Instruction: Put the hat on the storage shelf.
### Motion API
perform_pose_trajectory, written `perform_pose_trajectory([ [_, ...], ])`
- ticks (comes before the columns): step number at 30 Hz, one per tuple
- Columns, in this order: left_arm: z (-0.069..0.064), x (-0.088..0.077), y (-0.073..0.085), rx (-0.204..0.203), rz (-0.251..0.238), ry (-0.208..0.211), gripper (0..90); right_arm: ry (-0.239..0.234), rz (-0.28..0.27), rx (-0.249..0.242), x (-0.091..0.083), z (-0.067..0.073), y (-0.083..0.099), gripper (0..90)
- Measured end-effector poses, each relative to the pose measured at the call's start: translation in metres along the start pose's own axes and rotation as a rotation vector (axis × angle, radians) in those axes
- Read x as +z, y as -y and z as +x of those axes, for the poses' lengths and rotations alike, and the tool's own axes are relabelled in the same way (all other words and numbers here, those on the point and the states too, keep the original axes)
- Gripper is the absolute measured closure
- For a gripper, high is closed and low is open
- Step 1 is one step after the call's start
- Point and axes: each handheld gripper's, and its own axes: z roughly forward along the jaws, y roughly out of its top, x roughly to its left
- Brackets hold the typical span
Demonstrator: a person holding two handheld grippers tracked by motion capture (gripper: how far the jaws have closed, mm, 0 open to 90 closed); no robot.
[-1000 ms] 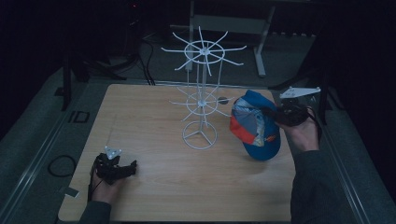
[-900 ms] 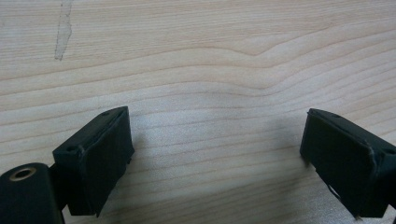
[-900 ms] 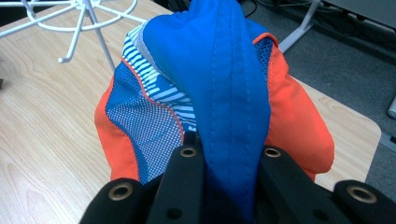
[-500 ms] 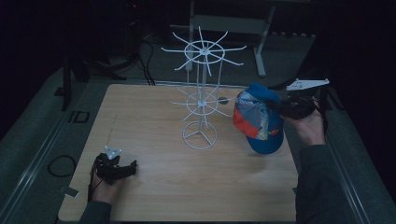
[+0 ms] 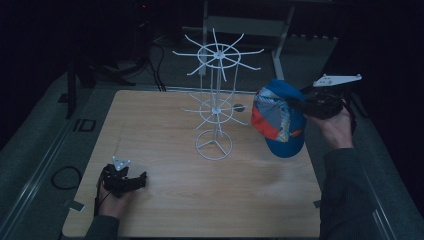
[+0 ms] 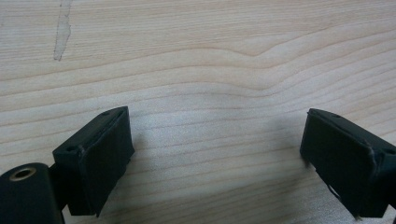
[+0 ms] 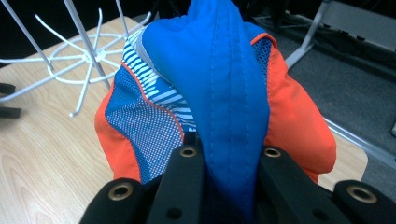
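Observation:
A blue, orange and striped cap (image 5: pixel 276 120) hangs in the air at the table's right side, beside the white wire rack (image 5: pixel 216 102). My right gripper (image 5: pixel 302 106) is shut on the cap's blue fabric; in the right gripper view the jaws pinch a fold of the cap (image 7: pixel 224 107), and the rack (image 7: pixel 70 56) stands off to the left. My left gripper (image 5: pixel 141 180) rests on the table near the front left corner. Its black fingers (image 6: pixel 95 158) stand wide open over bare wood with nothing between them.
The wooden table (image 5: pixel 165 140) carries the rack at its middle, with spokes at two levels reaching outward. A metal frame (image 5: pixel 280 35) stands behind the table. Cables (image 5: pixel 65 175) lie on the grey floor at the left.
My right gripper has lifted the cap higher and carried it slightly away from the table, closer to the rack's lower spokes. My left gripper has stayed put.

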Motion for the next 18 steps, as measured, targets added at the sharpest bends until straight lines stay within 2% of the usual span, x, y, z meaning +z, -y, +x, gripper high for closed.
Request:
perform_pose_trajectory([
  [13,0.0,0.0,0.0,0.001,0.0,0.001,9.7,-0.021,-0.054,-0.009,-0.015,0.0,-0.013,86.0],
  [18,0.0,0.0,0.0,0.001,-0.001,0.0,9.7,-0.028,-0.073,-0.03,-0.02,0.0,-0.016,86.0],
])
